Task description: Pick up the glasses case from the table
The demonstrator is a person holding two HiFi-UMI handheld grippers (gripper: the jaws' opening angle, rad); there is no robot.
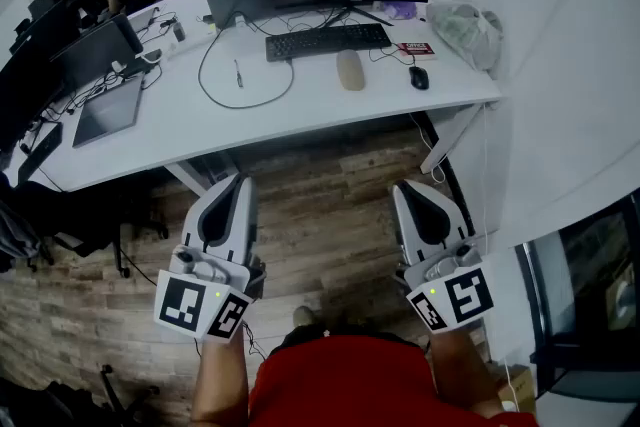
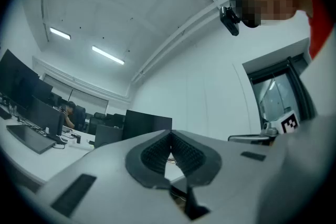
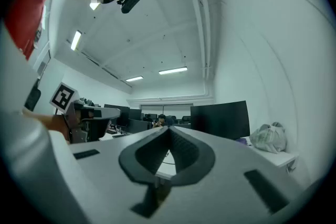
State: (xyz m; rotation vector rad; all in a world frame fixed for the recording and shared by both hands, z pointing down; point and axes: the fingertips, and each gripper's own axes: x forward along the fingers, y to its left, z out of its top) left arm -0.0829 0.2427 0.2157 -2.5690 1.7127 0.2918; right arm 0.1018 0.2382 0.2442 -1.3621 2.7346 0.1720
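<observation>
While the glasses case [image 1: 350, 70] lies on the table [image 1: 300, 115] at twelve o'clock, left gripper [image 1: 243, 177] and right gripper [image 1: 400, 183] hover. Both claws are pressed together (empty).

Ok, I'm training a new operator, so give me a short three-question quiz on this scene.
1. True or false: the left gripper is shut on the glasses case.
2. What lies just right of the glasses case on the desk? A) mouse B) mug C) book
3. Are the right gripper's jaws apart or together?
Key: 1 false, it holds nothing; 2 A; 3 together.
</observation>
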